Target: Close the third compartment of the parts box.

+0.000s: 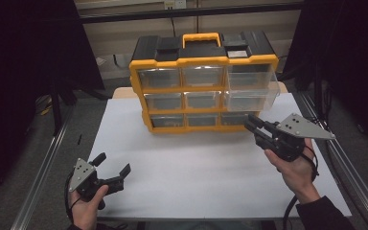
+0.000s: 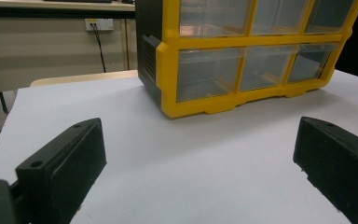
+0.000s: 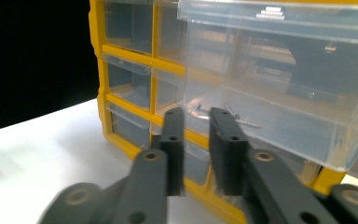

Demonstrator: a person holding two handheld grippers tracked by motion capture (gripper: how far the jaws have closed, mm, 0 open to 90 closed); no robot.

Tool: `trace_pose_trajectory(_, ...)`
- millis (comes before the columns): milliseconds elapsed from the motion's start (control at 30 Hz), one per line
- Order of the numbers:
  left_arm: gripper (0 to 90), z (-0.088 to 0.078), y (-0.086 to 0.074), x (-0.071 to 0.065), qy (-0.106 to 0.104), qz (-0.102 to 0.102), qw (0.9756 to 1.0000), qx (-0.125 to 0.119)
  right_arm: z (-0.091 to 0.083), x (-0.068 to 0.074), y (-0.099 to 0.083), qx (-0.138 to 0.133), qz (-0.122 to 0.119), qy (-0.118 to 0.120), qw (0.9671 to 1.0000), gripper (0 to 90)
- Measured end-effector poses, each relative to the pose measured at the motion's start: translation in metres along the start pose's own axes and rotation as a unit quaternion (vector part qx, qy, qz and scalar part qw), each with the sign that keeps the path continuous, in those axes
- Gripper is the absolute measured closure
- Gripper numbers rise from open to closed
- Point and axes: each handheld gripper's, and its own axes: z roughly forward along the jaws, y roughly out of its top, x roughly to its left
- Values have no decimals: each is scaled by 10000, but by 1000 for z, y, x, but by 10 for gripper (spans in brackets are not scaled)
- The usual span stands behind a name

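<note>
A yellow and black drawer cabinet with clear drawers stands at the back of the white table. Two drawers in its right column stick out, the top one and the middle one. My right gripper hovers in front of the cabinet's lower right corner, with its jaws almost together and nothing between them. In the right gripper view the right gripper points at a pulled-out clear drawer holding a few screws. My left gripper rests low at the front left, wide open and empty. In the left gripper view, beyond the left gripper, the cabinet stands farther back.
Metal rails run along the table's left side and right side. Dark curtains hang on both sides. The cabinet has a yellow carry handle on top. Bare white tabletop lies between the two grippers.
</note>
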Motion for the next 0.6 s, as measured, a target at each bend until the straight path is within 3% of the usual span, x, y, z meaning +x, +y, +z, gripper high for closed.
trace_pose_trajectory(200, 23, 0, 0, 0, -27, 16, 10000, 4, 3, -1, 7, -6, -38, -3, 10000, 899)
trace_pose_trajectory(600, 23, 0, 0, 0, -20, 20, 10000, 2, 15, -8, 12, -318, 16, -134, 9994, 900)
